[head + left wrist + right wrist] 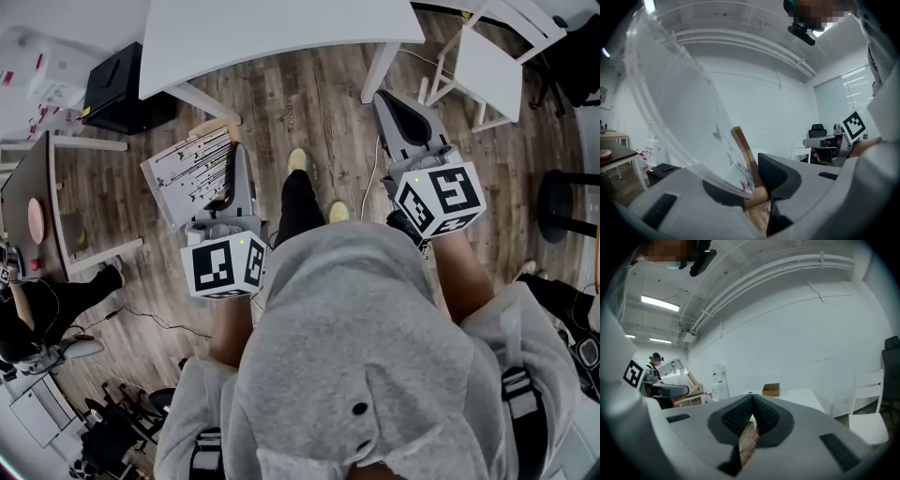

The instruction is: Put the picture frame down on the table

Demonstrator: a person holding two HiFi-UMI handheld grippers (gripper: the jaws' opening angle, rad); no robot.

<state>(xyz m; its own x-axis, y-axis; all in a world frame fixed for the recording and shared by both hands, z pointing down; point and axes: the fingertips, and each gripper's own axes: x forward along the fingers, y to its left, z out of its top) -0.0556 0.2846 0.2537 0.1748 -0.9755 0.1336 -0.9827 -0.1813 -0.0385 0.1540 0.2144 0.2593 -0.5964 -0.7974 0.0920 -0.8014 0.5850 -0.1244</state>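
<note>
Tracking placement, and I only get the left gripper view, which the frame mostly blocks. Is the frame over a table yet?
Observer: No. In the head view the picture frame, clamped in the left gripper, hangs over the wooden floor, short of the white table.
Operator: Is the right gripper sharing the hold?
Observer: No. The right gripper has its jaws together with nothing between them, and it is well apart from the frame.

Wood floor (328, 103), white walls (787, 333), white chair (492, 70)
</note>
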